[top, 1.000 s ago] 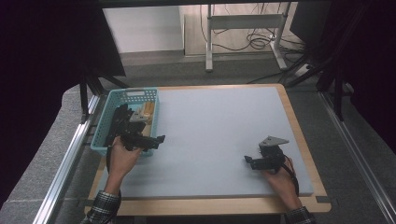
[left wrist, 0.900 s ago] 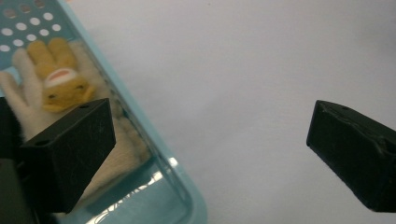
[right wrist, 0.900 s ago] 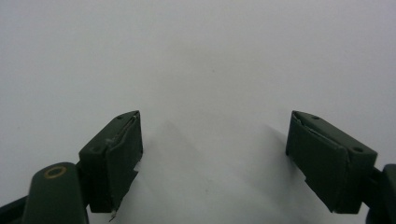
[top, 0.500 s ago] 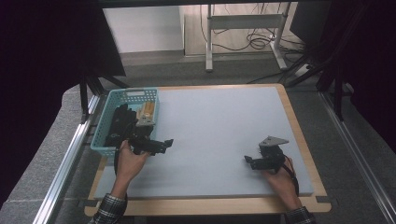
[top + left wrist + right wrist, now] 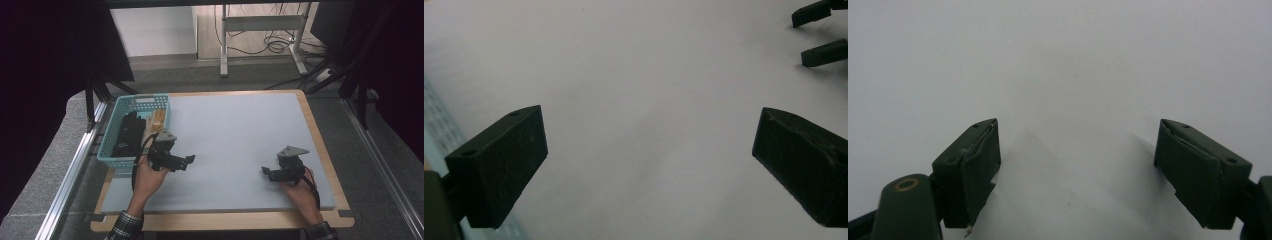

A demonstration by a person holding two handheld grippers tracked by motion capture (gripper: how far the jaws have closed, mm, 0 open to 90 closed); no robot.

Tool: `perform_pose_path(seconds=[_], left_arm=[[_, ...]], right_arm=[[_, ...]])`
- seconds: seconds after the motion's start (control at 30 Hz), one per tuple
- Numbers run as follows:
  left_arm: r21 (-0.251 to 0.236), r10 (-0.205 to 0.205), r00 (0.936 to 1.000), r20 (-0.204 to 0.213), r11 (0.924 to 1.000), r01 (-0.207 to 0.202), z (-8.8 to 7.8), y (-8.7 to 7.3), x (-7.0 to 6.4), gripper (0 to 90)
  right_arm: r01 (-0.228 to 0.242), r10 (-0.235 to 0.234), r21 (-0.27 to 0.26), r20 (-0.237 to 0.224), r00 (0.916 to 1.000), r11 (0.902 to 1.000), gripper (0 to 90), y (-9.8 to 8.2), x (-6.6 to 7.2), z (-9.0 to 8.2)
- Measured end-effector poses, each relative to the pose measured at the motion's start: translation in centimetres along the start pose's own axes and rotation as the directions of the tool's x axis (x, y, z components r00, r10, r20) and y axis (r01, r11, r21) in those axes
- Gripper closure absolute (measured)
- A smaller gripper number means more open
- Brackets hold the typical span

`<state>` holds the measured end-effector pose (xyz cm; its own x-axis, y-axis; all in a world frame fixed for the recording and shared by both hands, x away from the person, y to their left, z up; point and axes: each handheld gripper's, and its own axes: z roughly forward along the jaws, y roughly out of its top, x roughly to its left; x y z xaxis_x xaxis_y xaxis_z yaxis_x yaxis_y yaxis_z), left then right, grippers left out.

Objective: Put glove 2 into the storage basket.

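Right now both of my tools are empty. My left gripper [image 5: 189, 160] sits left of centre in the high view, jaws spread wide over bare mat, just beside the turquoise basket [image 5: 116, 159] at the left edge of the frame. My right gripper [image 5: 265, 171] rests low at the lower right, jaws likewise apart with nothing between them; its own view looks along them onto plain grey mat.

What I would go for lies in that basket: a black bundle [image 5: 129, 132] along its left half, and some pale tan pieces [image 5: 156, 120] at its right side, toward the upper end. I cannot tell from here what either is. The black thing looks limp and light to me, perhaps fabric or strap, so I would pinch it at a raised fold near the middle and not at an end, expecting it to droop and drag. The tan pieces look rigid and small; I would take one across its narrow width.

The basket's near wall stands between my left jaws and the contents, so I judge I must come over the rim from above. Its latticed sides could snag a jaw tip. The grey mat [image 5: 240, 130] offers wide room for setting things down.
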<state>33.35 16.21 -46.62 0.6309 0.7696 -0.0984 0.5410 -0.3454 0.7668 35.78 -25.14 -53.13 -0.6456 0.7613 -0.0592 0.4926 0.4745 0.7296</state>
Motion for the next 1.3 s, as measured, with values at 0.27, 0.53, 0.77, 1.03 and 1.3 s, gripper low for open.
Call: perform_pose_path(seconds=[0.27,0.53,0.77,1.03,1.3], left_arm=[[-0.013,0.017,0.9991,0.038,0.9998,-0.017,0.8,-0.1,-1.3,1.7],[-0.022,0.045,0.9969,0.065,0.9988,-0.044,1.4,-0.2,-2.6,1.6],[-0.026,0.068,0.9946,0.078,0.9974,-0.066,2.1,-0.4,-3.7,1.6],[-0.029,0.089,0.9915,0.096,0.9959,-0.086,3.0,-0.9,-4.7,1.4],[-0.014,0.118,0.9855,0.122,0.9930,-0.117,3.9,-1.6,-5.5,0.0]], right_arm=[[0.000,0.000,-0.001,0.001,1.0000,1.0000,18.2,0.0,0.0,0.0],[-0.001,0.001,-0.001,0.000,1.0000,1.0000,18.2,0.0,0.0,0.0],[-0.001,0.001,-0.001,0.000,1.0000,1.0000,18.2,0.0,0.0,0.0],[0.000,0.000,-0.001,0.000,1.0000,1.0000,18.2,0.0,0.0,0.0],[0.000,0.000,0.000,0.000,1.0000,1.0000,18.2,0.0,0.0,0.0]])
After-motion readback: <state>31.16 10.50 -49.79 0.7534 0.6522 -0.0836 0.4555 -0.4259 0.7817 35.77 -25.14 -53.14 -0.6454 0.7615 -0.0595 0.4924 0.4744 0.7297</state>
